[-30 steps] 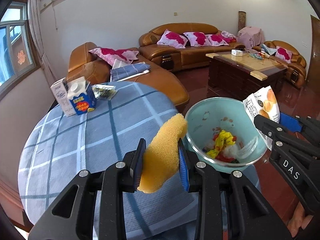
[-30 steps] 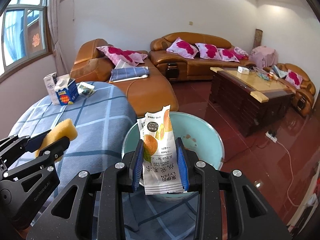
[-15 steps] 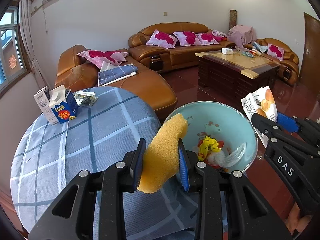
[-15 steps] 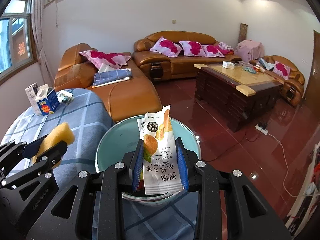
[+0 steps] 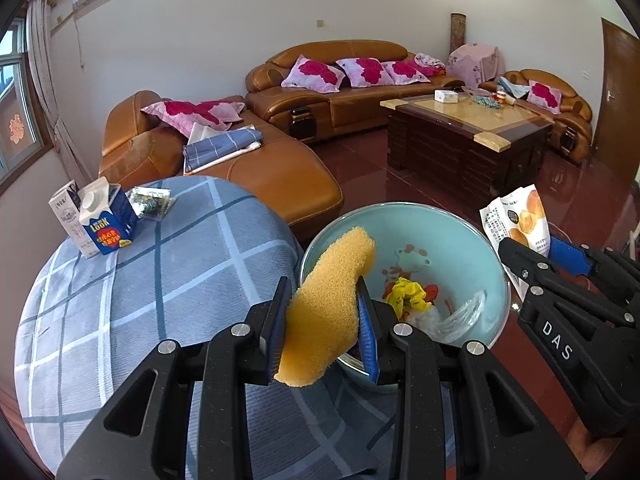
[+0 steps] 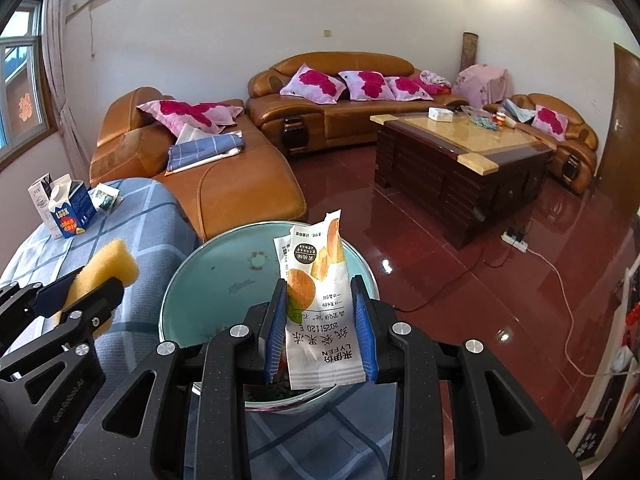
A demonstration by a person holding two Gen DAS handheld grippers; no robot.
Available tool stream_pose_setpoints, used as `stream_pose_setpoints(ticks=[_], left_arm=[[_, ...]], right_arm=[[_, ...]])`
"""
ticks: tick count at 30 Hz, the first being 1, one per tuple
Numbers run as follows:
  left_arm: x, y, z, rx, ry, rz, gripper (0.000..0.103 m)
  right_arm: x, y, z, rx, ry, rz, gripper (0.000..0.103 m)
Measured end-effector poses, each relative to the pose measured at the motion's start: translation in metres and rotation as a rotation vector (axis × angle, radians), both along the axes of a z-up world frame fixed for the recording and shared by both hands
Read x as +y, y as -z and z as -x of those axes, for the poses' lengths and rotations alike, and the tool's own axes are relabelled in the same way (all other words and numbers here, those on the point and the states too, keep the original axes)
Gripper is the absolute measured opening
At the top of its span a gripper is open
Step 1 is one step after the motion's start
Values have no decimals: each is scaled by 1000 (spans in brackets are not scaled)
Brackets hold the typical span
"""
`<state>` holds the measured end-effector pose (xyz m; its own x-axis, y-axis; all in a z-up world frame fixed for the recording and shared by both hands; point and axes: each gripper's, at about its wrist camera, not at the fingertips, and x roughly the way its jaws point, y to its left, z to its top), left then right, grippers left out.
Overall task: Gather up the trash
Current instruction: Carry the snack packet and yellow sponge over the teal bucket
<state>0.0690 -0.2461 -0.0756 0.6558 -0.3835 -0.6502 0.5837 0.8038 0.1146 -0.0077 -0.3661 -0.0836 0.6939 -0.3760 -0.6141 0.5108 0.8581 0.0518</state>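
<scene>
Left wrist view: While you look along your left claw, its jaws are clenched on the yellow sponge, whose upper end leans over the rim of the teal bin.
Bin contents: a yellow wrapper and a clear plastic bag lie at the bottom.
Surface: the blue checked surface carries two cartons and a foil packet at its far edge.
Right wrist view: your right claw grips the snack packet upright, above the bin's near rim.
Neighbour: the sponge sits left of the bin, above the cloth edge.
</scene>
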Motion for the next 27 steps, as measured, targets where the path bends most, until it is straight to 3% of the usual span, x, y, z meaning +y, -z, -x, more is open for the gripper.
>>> stream_pose_setpoints(ticks=[21, 27], left_arm=[[-24, 25, -16, 58, 1, -44, 31], [-24, 26, -20, 66, -8, -47, 32]], right_arm=[[-23, 32, -25, 71, -5, -134, 33], [-20, 32, -26, 68, -33, -141, 38]])
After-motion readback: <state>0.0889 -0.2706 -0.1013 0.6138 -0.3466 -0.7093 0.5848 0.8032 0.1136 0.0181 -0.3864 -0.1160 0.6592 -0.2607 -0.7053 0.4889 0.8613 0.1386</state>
